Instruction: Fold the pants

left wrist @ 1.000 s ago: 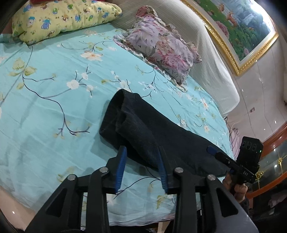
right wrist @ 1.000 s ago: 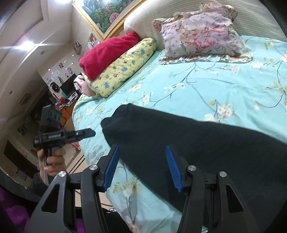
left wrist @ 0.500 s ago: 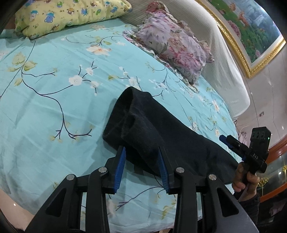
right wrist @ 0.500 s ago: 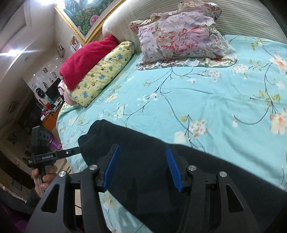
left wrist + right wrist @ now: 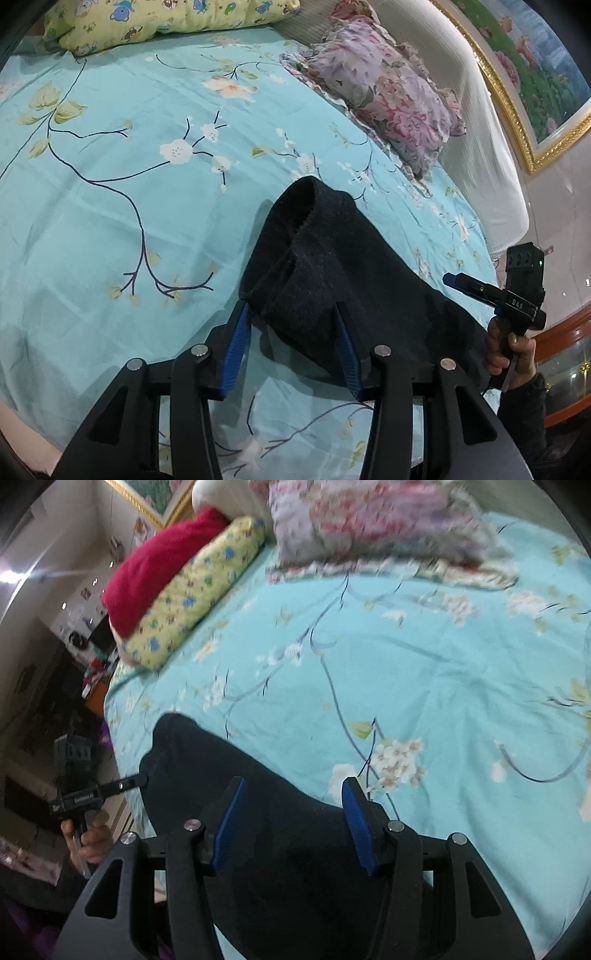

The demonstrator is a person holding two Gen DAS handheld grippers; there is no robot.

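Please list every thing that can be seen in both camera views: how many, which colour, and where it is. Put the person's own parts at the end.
pants: one, black, on the bed sheet, near its front edge
bed sheet: one, light blue with flowers, covers the bed
floral pillow: one, pink and purple, by the headboard
yellow pillow: one, yellow with cartoon print, at the head of the bed
red cushion: one, red, beside the yellow pillow
headboard: one, white
painting: one, gold frame, on the wall
left gripper: black with blue pads, jaws opening around the pants' end
right gripper: black with blue pads, open over the pants
hand: holds the right gripper
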